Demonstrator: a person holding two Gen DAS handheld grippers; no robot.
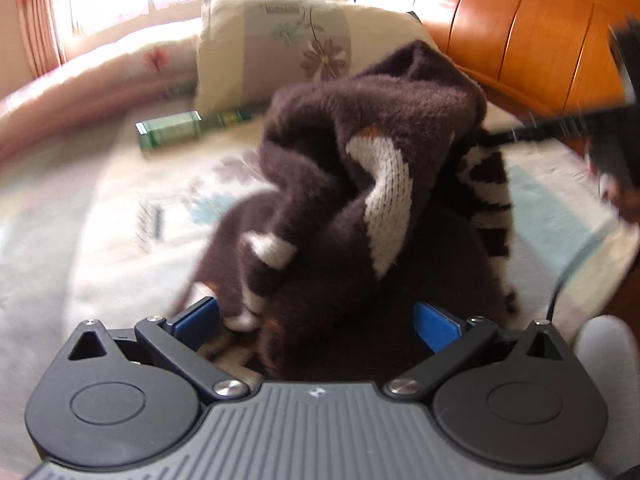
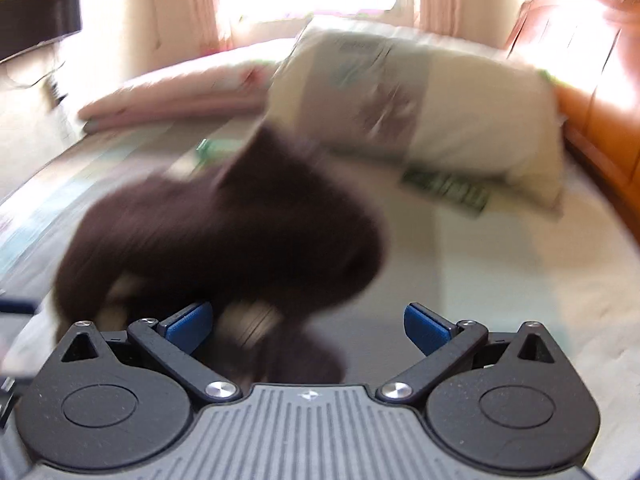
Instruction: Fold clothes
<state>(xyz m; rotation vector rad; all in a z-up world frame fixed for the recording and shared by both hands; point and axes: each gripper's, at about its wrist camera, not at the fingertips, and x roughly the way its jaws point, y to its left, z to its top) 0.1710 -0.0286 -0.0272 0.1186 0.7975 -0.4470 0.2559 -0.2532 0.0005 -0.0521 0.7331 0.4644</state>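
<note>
Sweater (image 1: pixel 360 200), dark brown knit with white patterning, sits bunched in a heap on the bedsheet (image 1: pixel 100 240), not laid flat, no fold lines readable. Left gripper (image 1: pixel 316 320): jaws spread wide, blue pads on either side of the heap's near edge; fabric lies between them but neither pad is seen pressing it, so nothing is judged held. Right gripper (image 2: pixel 308 320): jaws equally wide; the knit lies ahead and to its left, reaching past the left pad (image 2: pixel 192 320), with bare sheet in front of the right pad. Both views are motion-blurred, the right one heavily.

Key relation: heap is centred straight ahead of the left gripper, off-axis to the left for the right one, so the left is nearer. Long axis of the garment cannot be told while crumpled.

Pillow (image 1: pixel 280 48) and green box (image 1: pixel 168 132) lie beyond the heap, well apart from it.
</note>
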